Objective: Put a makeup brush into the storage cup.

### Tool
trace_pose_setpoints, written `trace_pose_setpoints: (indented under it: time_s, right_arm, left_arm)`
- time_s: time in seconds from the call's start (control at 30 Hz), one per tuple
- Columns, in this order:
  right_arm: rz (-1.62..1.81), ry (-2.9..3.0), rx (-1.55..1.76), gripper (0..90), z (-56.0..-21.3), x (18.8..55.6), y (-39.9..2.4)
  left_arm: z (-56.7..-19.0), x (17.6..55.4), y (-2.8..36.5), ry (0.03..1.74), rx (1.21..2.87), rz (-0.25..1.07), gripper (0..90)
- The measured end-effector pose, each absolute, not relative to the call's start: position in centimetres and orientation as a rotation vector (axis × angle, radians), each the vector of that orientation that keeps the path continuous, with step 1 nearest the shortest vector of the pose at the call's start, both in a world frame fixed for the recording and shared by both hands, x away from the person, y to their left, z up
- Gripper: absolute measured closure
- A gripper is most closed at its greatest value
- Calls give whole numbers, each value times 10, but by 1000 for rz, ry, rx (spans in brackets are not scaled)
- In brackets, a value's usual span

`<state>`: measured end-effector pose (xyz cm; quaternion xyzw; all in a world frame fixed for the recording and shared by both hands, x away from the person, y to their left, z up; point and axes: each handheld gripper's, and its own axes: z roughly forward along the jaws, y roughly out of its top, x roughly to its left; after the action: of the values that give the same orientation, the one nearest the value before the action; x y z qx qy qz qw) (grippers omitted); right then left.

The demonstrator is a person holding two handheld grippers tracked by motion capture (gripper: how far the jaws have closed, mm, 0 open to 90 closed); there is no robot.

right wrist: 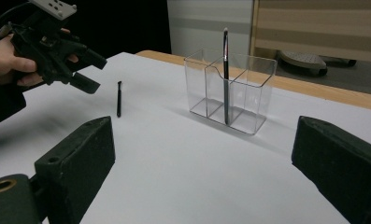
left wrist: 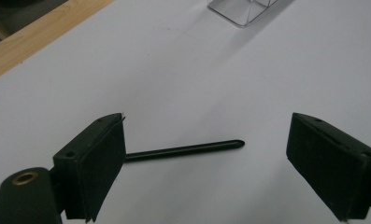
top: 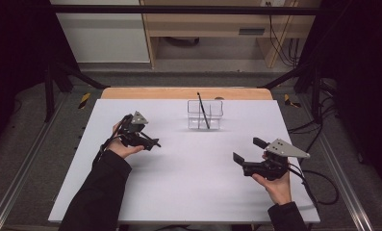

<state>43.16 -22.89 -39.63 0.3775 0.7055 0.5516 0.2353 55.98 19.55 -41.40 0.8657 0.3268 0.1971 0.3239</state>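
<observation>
Worktop: a white rectangular worktop with a light wooden edge strip along its far side.

Clear organiser: a transparent plastic organiser with several compartments stands upright on the far middle of the worktop, also seen in the right gripper view.

Pen in organiser: a slim black pen with a pale tip stands nearly upright in one of the organiser's middle compartments, its top rising above the rim; in the high view it leans slightly.

Pen on worktop: a thin black pen lies flat on the white surface, just beyond the left hand-held gripper; its near end is hidden behind that gripper's left jaw in the left gripper view. It lies well apart from the organiser, to its left.

Left hand-held gripper: the left hand-held gripper is held above the left middle of the worktop by the person's left hand. Its jaws stand wide apart with nothing between the pads, and the black pen lies under the gap, untouched.

Right hand-held gripper: the right hand-held gripper is held by the right hand near the right front of the worktop, pointing towards the organiser. Its jaws are spread wide and carry nothing.

Dark sleeves: both forearms wear dark sleeves.
</observation>
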Motion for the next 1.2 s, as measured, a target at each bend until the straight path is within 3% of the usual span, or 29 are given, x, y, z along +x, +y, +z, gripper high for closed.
trace_pose_setpoints:
  time_s: [0.9,1.2]
  right_arm:
    - [1512,1943,1032,65,-397,432,-228]
    - [1512,1943,1032,66,-398,432,-227]
  left_arm:
    - [-442,580,190,877,2378,454,157]
    - [-450,585,190,866,2391,428,212]
